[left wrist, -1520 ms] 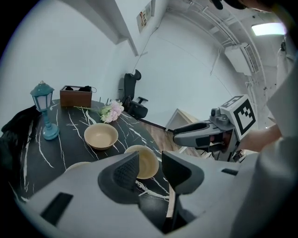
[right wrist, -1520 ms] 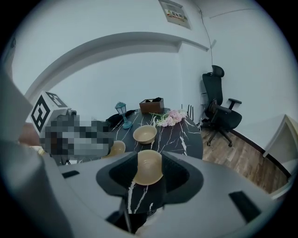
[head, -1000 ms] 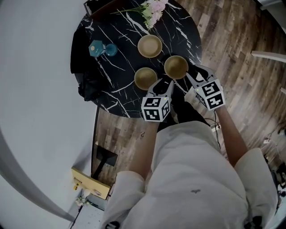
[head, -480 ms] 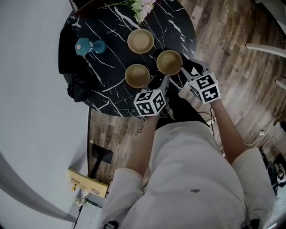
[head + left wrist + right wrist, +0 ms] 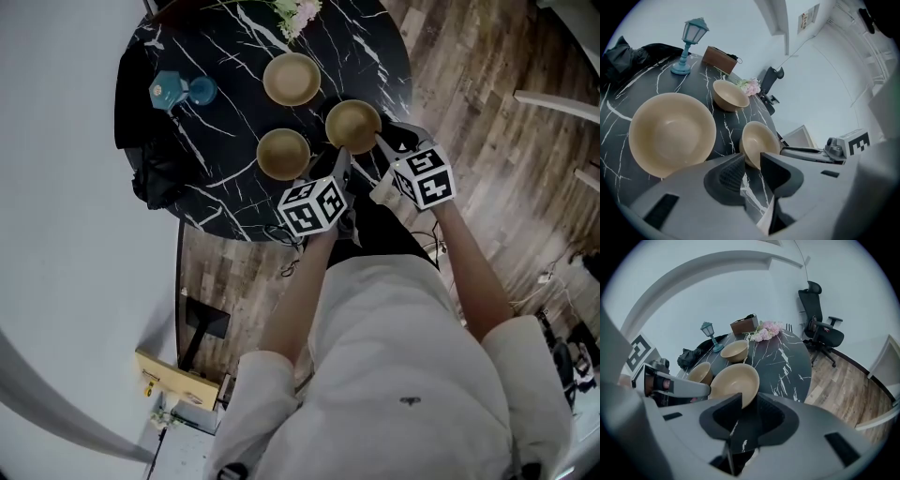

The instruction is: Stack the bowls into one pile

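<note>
Three tan bowls stand apart on the round black marble table (image 5: 225, 178): a far one (image 5: 291, 79), a near left one (image 5: 283, 154) and a near right one (image 5: 352, 126). My left gripper (image 5: 339, 167) points in between the two near bowls. In the left gripper view its jaws (image 5: 752, 159) have just been closing, and the right bowl's (image 5: 759, 140) rim sits at their tips with a gap still showing. My right gripper (image 5: 382, 142) is at that bowl's other side. Its jaws (image 5: 749, 401) have also been closing, with the bowl's (image 5: 733, 383) near rim dipping into their mouth, not visibly pinched.
A blue lantern lamp (image 5: 169, 89), pink flowers (image 5: 295, 11) and a brown box (image 5: 721, 57) stand at the table's far side. Black cloth (image 5: 155, 173) hangs over the left edge. An office chair (image 5: 820, 329) stands on the wood floor (image 5: 487, 112) beyond.
Both grippers have come down and forward, closer to the near right bowl. The bowls have not moved on the table.
</note>
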A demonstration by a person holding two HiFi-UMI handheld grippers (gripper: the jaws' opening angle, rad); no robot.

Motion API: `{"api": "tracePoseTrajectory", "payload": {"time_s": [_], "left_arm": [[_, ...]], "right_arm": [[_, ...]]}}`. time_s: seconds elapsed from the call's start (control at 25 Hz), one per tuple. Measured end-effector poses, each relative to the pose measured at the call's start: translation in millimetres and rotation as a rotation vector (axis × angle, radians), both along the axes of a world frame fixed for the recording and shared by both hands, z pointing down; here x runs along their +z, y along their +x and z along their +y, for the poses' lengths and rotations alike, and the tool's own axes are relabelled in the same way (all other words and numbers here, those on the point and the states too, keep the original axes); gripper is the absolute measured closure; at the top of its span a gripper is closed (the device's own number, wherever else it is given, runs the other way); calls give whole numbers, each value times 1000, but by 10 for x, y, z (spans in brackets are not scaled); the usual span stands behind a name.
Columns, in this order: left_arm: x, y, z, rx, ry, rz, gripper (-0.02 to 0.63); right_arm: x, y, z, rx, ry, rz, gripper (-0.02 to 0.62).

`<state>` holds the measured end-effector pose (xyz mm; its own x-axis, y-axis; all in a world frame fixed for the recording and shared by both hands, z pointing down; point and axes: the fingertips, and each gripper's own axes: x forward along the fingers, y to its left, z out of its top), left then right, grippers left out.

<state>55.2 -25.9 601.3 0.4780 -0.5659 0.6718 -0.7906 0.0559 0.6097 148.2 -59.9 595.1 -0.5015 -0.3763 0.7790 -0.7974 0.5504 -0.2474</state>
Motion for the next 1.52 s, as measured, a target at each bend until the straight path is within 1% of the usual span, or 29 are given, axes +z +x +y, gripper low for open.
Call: {"api": "tracePoseTrajectory", "payload": {"time_s": [0.24, 0.52, 0.72, 0.96, 1.28, 1.52], "left_arm": [[49, -20, -20, -22, -4, 22, 520], [59, -7, -45, -33, 2, 46, 544], [27, -10, -50, -17, 25, 50, 552], [-86, -58, -37, -31, 44, 74, 561], [-340, -211, -5, -87, 78, 131, 569], [-485, -445, 40, -133, 97, 124, 572]], "right_arm": [[42, -10, -6, 15, -21, -20, 511], [46, -23, -16, 27, -24, -24, 517], [35, -10, 15, 22, -21, -17, 520], [-63, -36, 50, 21, -14, -30, 528], [-343, -174, 33, 26, 19, -79, 538], [-499, -405, 56, -5, 21, -124, 546]]}}
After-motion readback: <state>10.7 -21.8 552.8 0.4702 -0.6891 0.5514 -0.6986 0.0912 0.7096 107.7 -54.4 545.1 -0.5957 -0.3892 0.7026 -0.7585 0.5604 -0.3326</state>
